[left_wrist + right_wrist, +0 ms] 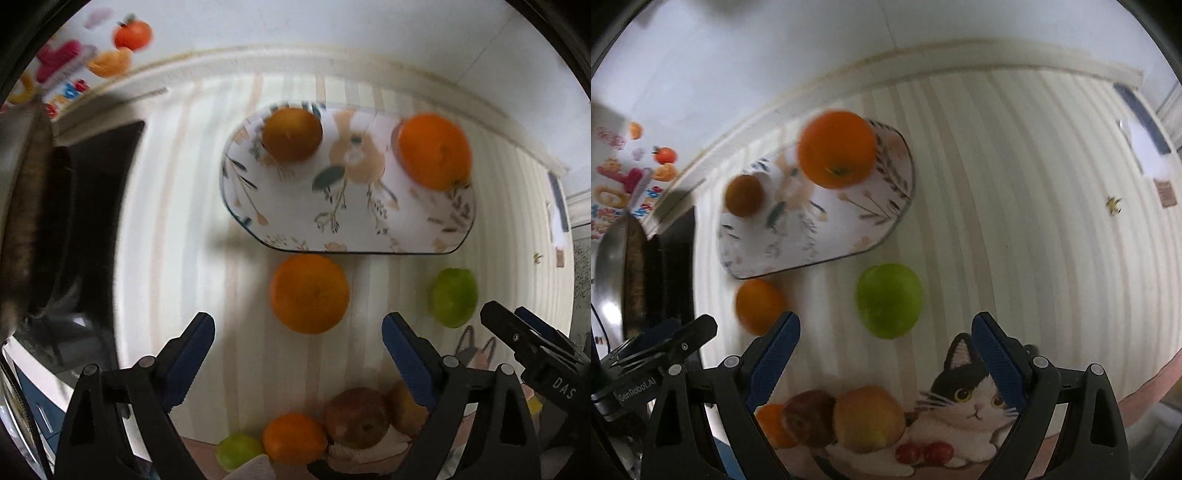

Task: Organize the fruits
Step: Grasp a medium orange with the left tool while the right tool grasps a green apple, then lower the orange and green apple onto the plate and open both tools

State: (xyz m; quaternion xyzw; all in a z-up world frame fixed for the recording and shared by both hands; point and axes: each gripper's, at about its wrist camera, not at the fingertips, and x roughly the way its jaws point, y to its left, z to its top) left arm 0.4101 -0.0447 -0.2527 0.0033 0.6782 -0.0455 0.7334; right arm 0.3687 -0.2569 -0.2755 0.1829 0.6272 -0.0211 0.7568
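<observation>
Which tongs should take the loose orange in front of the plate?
Left. The left tongs are open, with the orange centred just ahead. The right tongs line up with the green fruit instead.

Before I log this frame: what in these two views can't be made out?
- Fruit pile, left wrist view: cut off by the bottom edge and the gripper fingers; count unclear.
- Same pile, right wrist view: the left finger covers its left side.
- Dark fruit on the tray: motion blur; type unclear.
- Wall stickers: blurred, text unreadable.
- Dark object at the left edge: blurred and cut off; unidentifiable.
</observation>
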